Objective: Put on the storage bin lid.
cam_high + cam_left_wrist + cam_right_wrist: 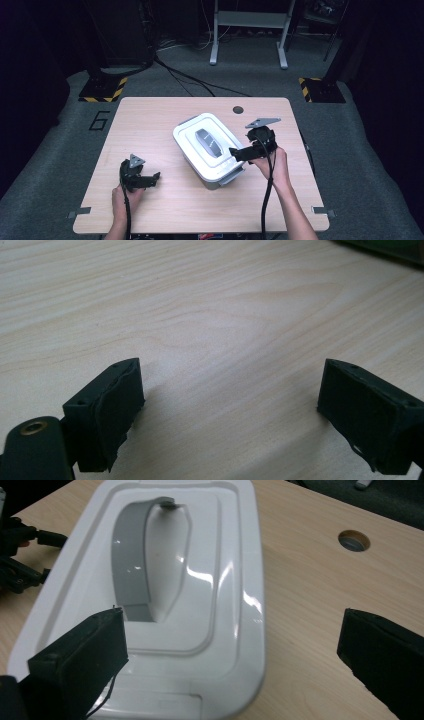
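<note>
A white plastic box [210, 147] with a closed lid and a flat grey handle [209, 141] stands slantwise in the middle of the wooden table [150, 120]. My right gripper [239, 153] is at the box's near right corner, pointing left at it, open. In the right gripper view the lid [220, 580] and its handle [131, 565] lie just beyond my right gripper [235, 655], with one jaw over the lid's edge and the other over bare wood. My left gripper [150, 180] rests open near the table's front left, apart from the box, with only wood between its jaws [230, 410].
A round cable hole [238, 109] sits near the table's far edge, also seen as the hole [354, 540] in the right gripper view. Cables [190, 80] cross the grey floor behind the table. Two hazard-striped bases [105, 90] and a grey frame [250, 30] stand farther back.
</note>
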A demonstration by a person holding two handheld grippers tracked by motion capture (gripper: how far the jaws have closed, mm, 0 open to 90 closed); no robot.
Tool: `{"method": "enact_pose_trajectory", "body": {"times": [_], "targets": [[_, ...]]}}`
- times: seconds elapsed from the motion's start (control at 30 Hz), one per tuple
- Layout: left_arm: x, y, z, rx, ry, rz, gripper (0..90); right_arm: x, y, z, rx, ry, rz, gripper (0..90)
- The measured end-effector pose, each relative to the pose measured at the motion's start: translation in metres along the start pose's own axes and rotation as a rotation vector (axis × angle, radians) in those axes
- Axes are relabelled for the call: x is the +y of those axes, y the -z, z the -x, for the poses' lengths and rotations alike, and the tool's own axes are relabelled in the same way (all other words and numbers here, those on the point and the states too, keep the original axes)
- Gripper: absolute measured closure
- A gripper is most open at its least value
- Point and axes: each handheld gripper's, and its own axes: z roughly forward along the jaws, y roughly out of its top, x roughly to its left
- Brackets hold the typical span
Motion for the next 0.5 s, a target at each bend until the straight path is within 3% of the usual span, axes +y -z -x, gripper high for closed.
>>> {"method": "enact_pose_trajectory", "body": {"times": [0.13,0.3,0.5], "targets": [[0.000,0.000,0.000,-0.001,-0.006,-0.004,11.0,-0.009,0.005,0.009,-0.016,-0.028,0.007,0.0],[0.000,0.000,0.000,-0.001,-0.005,-0.004,11.0,-0.033,0.017,0.030,-0.060,-0.101,0.009,0.0],[0.000,0.000,0.000,-0.002,-0.005,-0.004,11.0,-0.062,0.022,0.048,-0.111,-0.145,-0.015,0.0]]}}
